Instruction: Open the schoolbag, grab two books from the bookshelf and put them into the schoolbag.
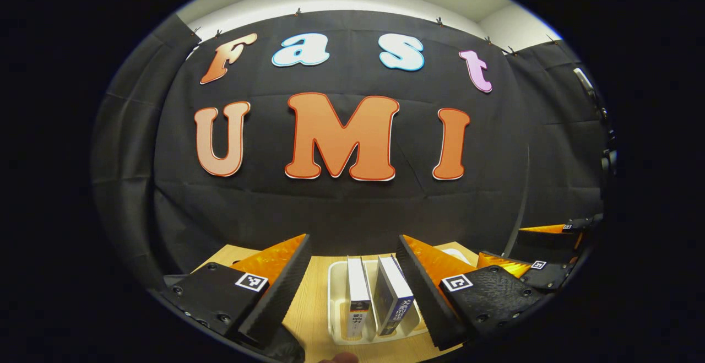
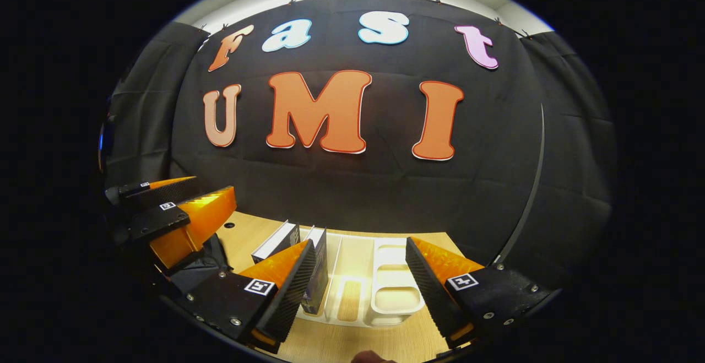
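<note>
Books stand upright in a white rack on the wooden worktop, at about 6 o'clock in the left gripper view, right between the spread fingers of the left gripper. Two books show there: a white-spined one and a dark blue one just beside it, leaning slightly. Those fingers are wide apart and hold nothing. At 4 o'clock the right gripper shows partly, cut off by the picture's edge.

In the right gripper view the right gripper's own fingers also stand wide open and empty, over the rack's bare compartments. Its left finger hides part of the dark book. At 9 o'clock is the left gripper; something dark lies beneath it, too unclear to name as the schoolbag.
</note>
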A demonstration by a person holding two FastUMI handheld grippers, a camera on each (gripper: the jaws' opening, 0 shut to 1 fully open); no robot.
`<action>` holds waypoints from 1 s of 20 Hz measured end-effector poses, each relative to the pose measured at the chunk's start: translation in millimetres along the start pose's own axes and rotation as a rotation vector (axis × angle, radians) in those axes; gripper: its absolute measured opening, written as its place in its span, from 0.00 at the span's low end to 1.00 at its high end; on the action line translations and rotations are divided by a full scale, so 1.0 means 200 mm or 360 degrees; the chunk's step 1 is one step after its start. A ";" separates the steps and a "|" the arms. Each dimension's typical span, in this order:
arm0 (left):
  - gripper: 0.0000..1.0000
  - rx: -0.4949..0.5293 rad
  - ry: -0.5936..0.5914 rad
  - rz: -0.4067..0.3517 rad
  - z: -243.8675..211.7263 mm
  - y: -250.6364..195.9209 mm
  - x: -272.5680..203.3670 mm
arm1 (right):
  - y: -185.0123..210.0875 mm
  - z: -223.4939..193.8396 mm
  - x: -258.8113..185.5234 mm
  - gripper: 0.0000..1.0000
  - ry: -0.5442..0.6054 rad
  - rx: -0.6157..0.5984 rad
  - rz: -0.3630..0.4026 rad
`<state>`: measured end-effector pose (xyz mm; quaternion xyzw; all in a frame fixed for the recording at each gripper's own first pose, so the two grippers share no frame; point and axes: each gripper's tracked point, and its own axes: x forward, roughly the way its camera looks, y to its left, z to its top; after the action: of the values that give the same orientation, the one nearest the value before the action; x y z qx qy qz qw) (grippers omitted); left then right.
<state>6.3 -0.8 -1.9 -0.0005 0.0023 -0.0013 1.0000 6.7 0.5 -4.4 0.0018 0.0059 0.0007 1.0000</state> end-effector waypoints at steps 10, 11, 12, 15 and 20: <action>0.99 0.0009 -0.0036 0.0018 0.03 0.02 -0.02 | -0.01 0.01 0.00 0.98 -0.0012 -0.0001 0.0000; 0.99 0.0012 -0.0041 0.0023 0.03 0.02 -0.02 | 0.00 0.01 -0.01 0.98 -0.0018 0.0004 0.0006; 0.99 0.0012 -0.0041 0.0026 0.03 0.02 -0.03 | 0.00 0.02 0.00 0.98 -0.0027 0.0008 0.0005; 0.99 0.0003 -0.0045 0.0036 0.02 0.03 -0.05 | 0.01 0.01 -0.01 0.98 -0.0024 0.0009 0.0018; 0.98 0.0007 -0.0039 0.0060 0.01 0.07 -0.08 | 0.04 0.00 -0.02 0.98 -0.0020 -0.0007 0.0021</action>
<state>-9.3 12.9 -0.7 0.0018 -0.0099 0.0177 0.9998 3.1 8.4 -4.0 -0.0005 -0.0005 0.0073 1.0000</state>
